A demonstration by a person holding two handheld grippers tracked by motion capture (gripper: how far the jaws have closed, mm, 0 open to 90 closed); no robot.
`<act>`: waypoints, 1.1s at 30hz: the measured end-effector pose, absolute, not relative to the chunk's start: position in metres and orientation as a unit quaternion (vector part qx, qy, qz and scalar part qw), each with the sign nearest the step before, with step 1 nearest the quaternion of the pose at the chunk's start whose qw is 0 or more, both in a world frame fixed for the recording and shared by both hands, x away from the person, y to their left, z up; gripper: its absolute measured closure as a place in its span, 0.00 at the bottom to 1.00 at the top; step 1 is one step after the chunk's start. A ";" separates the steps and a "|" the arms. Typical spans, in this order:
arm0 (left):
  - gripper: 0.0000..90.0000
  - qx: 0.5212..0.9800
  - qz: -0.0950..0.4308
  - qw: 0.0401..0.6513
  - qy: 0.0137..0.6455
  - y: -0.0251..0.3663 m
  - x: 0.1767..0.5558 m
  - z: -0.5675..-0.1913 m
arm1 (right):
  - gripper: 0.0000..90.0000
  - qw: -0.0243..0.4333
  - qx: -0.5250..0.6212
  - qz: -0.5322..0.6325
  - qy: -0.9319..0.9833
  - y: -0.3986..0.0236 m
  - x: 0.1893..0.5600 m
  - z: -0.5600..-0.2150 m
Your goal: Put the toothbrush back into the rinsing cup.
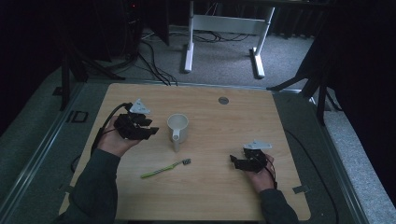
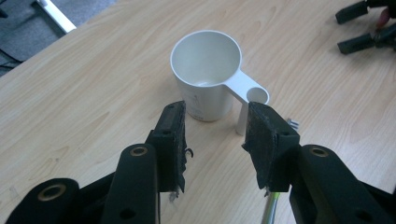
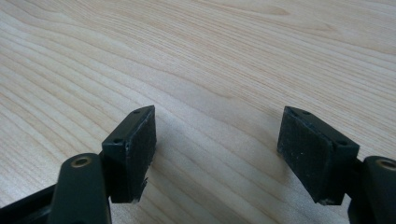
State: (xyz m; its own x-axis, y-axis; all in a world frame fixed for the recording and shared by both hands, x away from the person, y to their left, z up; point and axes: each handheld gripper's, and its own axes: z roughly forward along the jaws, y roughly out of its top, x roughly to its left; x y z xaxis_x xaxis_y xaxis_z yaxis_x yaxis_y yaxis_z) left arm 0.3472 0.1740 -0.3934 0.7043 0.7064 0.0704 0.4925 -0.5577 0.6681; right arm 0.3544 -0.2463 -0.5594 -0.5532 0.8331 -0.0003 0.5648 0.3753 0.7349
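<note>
A: Black pads on the left gripper [image 2: 215, 140], spread wide, nothing between; white mug [image 2: 208, 74] just ahead, upright, apart from the pads.

B: Right gripper [image 3: 217, 149]?

A: Wide apart too, over bare wood, holding nothing.

B: Room around the mug?

A: Plenty. Near the middle of the table [image 1: 243, 121], well in from every edge. Green toothbrush [image 1: 166, 168] lying flat on the near side, close to the handle, between the two hands.

B: Surface, surroundings?

A: Pale wood grain, small round grey plug [image 1: 223, 100] toward the far edge. Grey carpet beyond, white desk legs [image 1: 189, 44], loose cables [image 1: 152, 60], dim.

B: Mug itself?

A: Plain white, empty, flat handle with a round hole.
</note>
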 end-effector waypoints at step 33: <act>0.64 0.902 0.144 0.257 0.317 0.152 0.348 -0.412 | 0.31 0.190 0.432 0.353 0.808 -0.246 0.354 -0.559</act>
